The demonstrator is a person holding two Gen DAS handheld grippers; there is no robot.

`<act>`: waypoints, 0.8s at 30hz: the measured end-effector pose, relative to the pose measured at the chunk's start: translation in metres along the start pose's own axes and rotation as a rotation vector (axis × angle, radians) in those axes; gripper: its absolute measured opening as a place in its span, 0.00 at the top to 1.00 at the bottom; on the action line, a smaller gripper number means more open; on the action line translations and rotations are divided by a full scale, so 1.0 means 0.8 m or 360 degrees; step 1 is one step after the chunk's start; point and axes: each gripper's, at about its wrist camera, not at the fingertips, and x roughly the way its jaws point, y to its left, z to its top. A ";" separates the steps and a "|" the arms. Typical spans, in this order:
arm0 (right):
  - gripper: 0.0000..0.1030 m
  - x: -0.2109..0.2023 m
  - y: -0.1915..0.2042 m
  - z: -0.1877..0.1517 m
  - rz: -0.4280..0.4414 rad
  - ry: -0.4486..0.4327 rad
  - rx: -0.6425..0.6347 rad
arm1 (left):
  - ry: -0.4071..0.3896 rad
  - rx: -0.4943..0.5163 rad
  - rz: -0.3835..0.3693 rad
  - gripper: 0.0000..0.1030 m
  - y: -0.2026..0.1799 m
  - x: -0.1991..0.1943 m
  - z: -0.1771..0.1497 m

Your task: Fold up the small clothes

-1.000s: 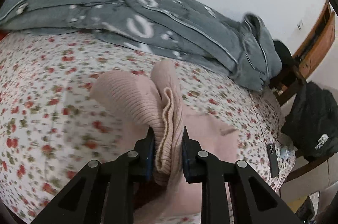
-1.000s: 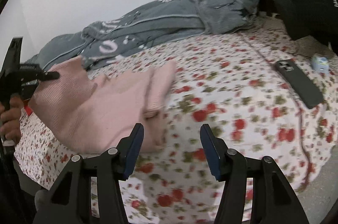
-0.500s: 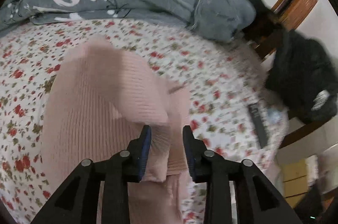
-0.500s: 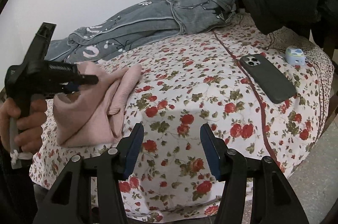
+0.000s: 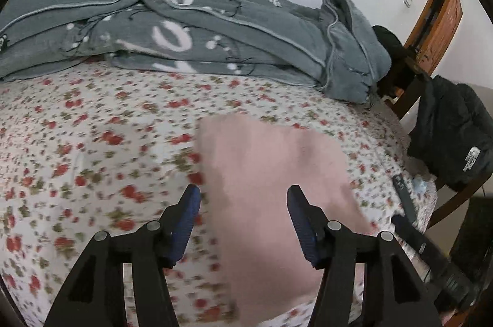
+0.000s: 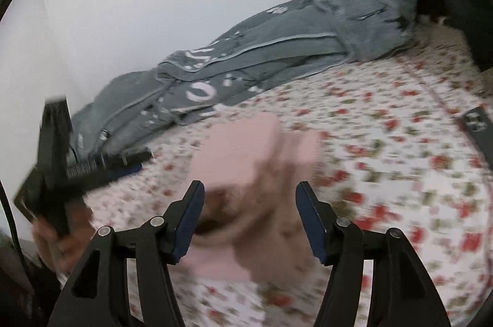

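**Desk:** What am I looking at, running left to right?

**Operator:** On the far left of the right wrist view, I am holding the left gripper (image 6: 135,162) out over the floral bedsheet (image 5: 92,148), just left of the pink knit garment (image 5: 271,173). Its own camera is showing its jaws spread wide, with nothing between them. In the middle, the garment is lying on the sheet as a compact, roughly rectangular pad, near the front edge of the bed. Behind it, the grey blanket (image 5: 200,28) is running along the wall. I am bringing the right gripper (image 6: 249,216) in over the garment's near end, its jaws also standing wide and empty. Off to the right, a dark phone (image 6: 480,129) is resting on the sheet, well apart from the garment.

**Desk:** Which step is that?

**Operator:** I am judging that one fold is laid and neither tool is gripping. The near end, seen from the right wrist, is looking bunched, though blur is hiding the detail.

**Desk:** And the next move?

**Operator:** It is likely calling for pinching a near edge, carrying it across evenly, and keeping the soft knit from dragging or springing open.
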 end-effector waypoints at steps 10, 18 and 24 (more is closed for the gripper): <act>0.94 0.030 0.021 -0.044 -0.0175 0.0044 -0.0193 | 0.0016 -0.0078 -0.0062 0.45 0.058 0.007 -0.018; 0.75 0.016 -0.019 -0.067 -0.0231 0.0089 -0.0107 | 0.0070 -0.0129 -0.0067 0.45 0.075 0.020 -0.031; 0.44 0.020 -0.014 -0.032 -0.0223 -0.0014 -0.0097 | 0.0071 -0.0145 -0.0058 0.45 0.079 0.017 -0.033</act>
